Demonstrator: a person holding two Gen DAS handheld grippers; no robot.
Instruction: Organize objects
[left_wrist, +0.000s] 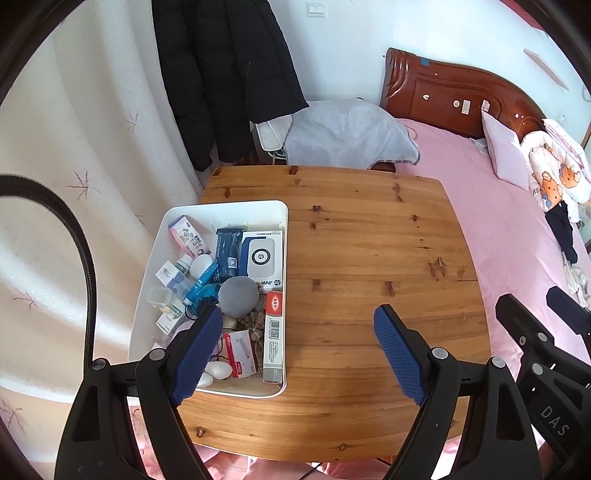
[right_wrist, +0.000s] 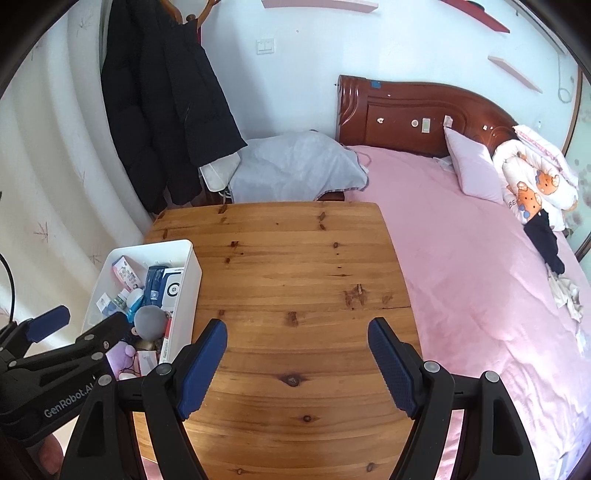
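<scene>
A white bin (left_wrist: 284, 236) sits on the wooden surface (left_wrist: 369, 258) along its left edge, and every loose item in view already lies inside it. Packed in are a large white box with a round emblem (left_wrist: 260, 256), a dark blue pack (left_wrist: 227, 251), a pink carton (left_wrist: 186, 234), a grey ball (left_wrist: 238, 297), a long red-and-white box (left_wrist: 273, 336) against the bin's right wall, and several small bottles and cartons. The rest of the surface carries nothing.

The left gripper (left_wrist: 291, 350) hovers above the bin's near right corner with its jaws wide apart and nothing between them; its left finger overlaps the bin's contents in the left wrist view, but whether it touches anything cannot be told. The right gripper (right_wrist: 297, 363) hangs over the bare wood towards the near edge, jaws likewise apart and empty.

Judging by this, the gathering looks finished or nearly so: no item remains outside the bin. What could be left is tidying the jumble inside, since the pieces lie at mixed angles, or simply withdrawing both grippers.
</scene>
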